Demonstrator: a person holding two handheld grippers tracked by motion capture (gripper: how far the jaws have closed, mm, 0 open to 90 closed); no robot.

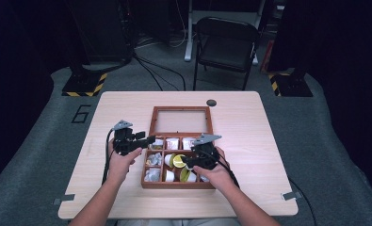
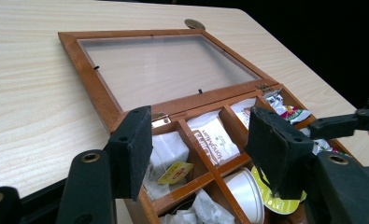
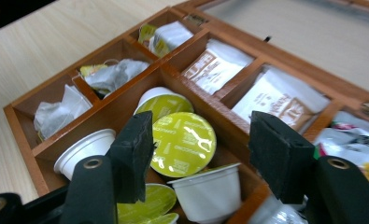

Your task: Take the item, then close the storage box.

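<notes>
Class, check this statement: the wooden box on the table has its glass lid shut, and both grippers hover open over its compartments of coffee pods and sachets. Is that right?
Not quite. The glass lid is open, lying flat on the table behind the wooden box, as the left gripper view shows. The rest holds: the left gripper and the right gripper hover open over compartments of coffee pods and sachets.

high view: above, facing forward-down | 2 gripper views: close, low | shared: wooden box (image 1: 176, 184) compartments

Blk claws (image 1: 148, 140), foam pads, brass screws
</notes>
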